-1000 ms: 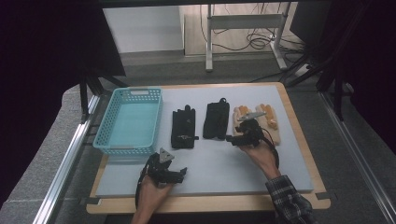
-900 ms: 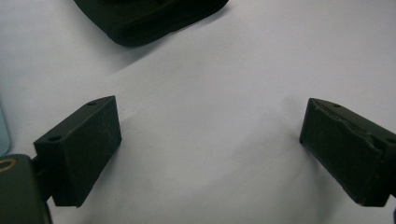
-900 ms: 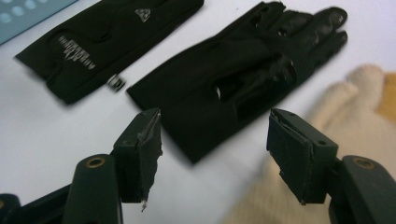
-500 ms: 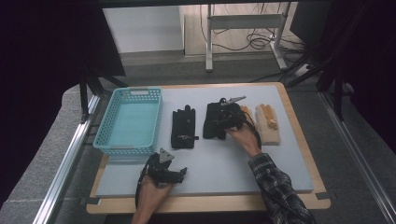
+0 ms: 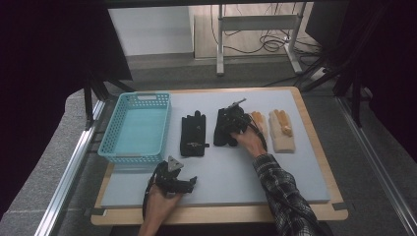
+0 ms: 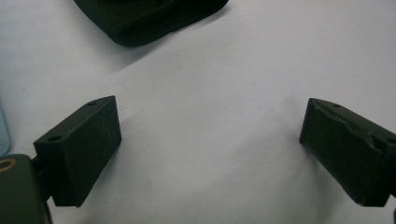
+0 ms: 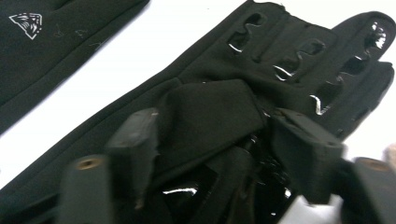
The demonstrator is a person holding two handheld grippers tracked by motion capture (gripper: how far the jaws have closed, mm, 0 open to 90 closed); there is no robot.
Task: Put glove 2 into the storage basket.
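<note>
High view: a person works at a grey table (image 5: pixel 295 182) with 2 grippers.
Right gripper (image 5: pixel 234 117): down on the right-hand black glove (image 5: pixel 222 133); in the right gripper view its jaws straddle a raised fold of that glove (image 7: pixel 210 116), a gap showing at the right jaw, so whether they pinch it I cannot tell.
Left gripper (image 5: pixel 189 183): near the table's front edge, jaws wide apart over bare surface in the left gripper view (image 6: pixel 210 154).
Second black glove (image 5: pixel 193 135): flat, between the basket and the worked glove.
Blue basket (image 5: pixel 112 142): at the table's left.
Tan gloves (image 5: pixel 282 130): 2, just right of the right gripper.
</note>
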